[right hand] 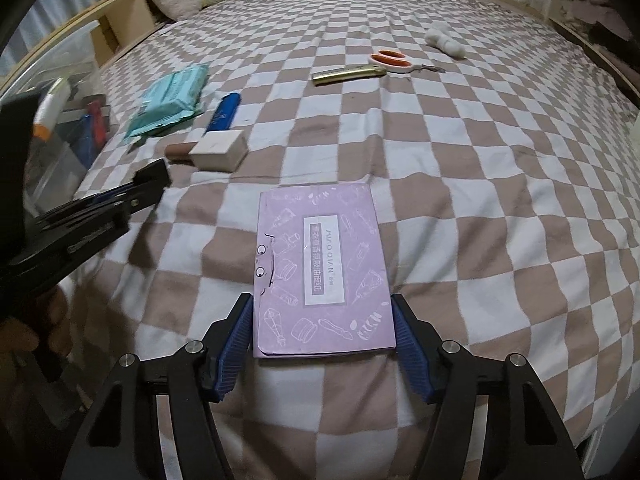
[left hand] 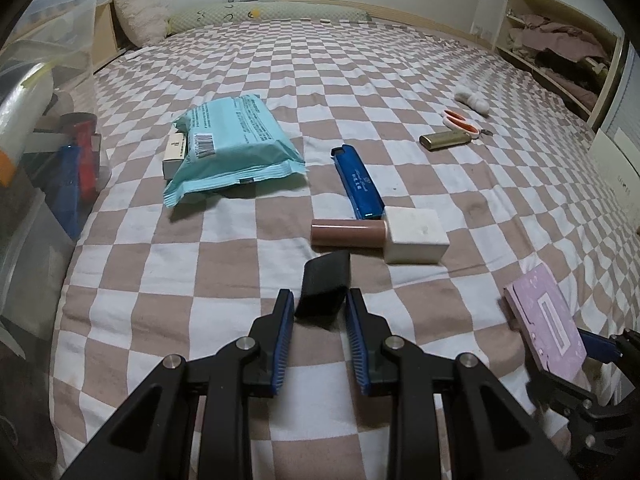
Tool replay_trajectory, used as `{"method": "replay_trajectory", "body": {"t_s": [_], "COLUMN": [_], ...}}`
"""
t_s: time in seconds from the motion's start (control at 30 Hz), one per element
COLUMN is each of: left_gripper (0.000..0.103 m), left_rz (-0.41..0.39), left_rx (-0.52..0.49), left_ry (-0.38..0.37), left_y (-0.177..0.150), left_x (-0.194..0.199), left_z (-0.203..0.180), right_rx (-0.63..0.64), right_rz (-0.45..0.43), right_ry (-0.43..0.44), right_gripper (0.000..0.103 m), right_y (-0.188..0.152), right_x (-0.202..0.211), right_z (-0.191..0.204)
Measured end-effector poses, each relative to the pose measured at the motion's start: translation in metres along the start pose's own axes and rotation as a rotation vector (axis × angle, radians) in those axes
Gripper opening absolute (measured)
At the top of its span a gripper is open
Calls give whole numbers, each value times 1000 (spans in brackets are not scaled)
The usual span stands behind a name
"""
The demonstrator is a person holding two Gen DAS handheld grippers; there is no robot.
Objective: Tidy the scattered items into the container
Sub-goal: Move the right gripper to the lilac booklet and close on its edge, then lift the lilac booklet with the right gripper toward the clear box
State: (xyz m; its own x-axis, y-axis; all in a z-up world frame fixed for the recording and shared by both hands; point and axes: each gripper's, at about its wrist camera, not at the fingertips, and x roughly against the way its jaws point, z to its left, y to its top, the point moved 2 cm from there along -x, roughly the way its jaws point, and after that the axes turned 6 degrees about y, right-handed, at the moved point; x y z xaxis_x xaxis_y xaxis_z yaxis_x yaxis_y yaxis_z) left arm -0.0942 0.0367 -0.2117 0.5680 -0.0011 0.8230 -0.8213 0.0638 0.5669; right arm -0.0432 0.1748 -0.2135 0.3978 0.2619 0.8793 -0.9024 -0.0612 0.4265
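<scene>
Between the blue pads of the left gripper (left hand: 318, 320) sits a small black block (left hand: 325, 289), its near end inside the gap; the jaws stand apart on either side of it with slivers of bedspread showing, so nothing is pinched yet. Across the bed, the right gripper (right hand: 322, 334) frames a flat purple booklet (right hand: 322, 268), its pads right at the booklet's two long edges, though whether they press it or merely flank it I cannot tell (the left-wrist view shows the booklet tilted up off the checked bedspread (left hand: 240, 272), which hints at a grip). To do this step well, I would judge, the left pads should close squarely on the block's long sides, low enough not to squeeze it out forward, then lift straight before swinging left to the clear plastic bin (left hand: 44, 128), which already holds a few things. Well beyond lie a teal packet (left hand: 236, 148), a blue case (left hand: 358, 182), a brown tube (left hand: 348, 233) touching a white box (left hand: 414, 236), orange scissors (left hand: 460, 122) and a brass-coloured case (left hand: 446, 139), all waiting.
</scene>
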Motion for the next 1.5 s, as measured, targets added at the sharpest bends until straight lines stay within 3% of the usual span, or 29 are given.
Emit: {"method": "replay_trajectory", "body": {"t_s": [0.4,0.87,1.2,1.5], "left_gripper": [21,21,21,21], "left_rz": [-12,-73,-85,-156], "left_rx": [9,57,73,80], "left_ry": [-9,-31,-4,-20], "left_y": [4,17,29,40], "left_x": [3,34,60,100], "left_z": [4,13,20,32], "right_rx": [-31,-47,-71,-97], "right_rz": [18,-27,-65,-125], "right_ry": [152,168,193,211], "right_gripper": [67,67,67,67], "right_y": [-11,-5,5,25], "right_x": [9,20,34,55], "right_z": [14,12,8,5]}}
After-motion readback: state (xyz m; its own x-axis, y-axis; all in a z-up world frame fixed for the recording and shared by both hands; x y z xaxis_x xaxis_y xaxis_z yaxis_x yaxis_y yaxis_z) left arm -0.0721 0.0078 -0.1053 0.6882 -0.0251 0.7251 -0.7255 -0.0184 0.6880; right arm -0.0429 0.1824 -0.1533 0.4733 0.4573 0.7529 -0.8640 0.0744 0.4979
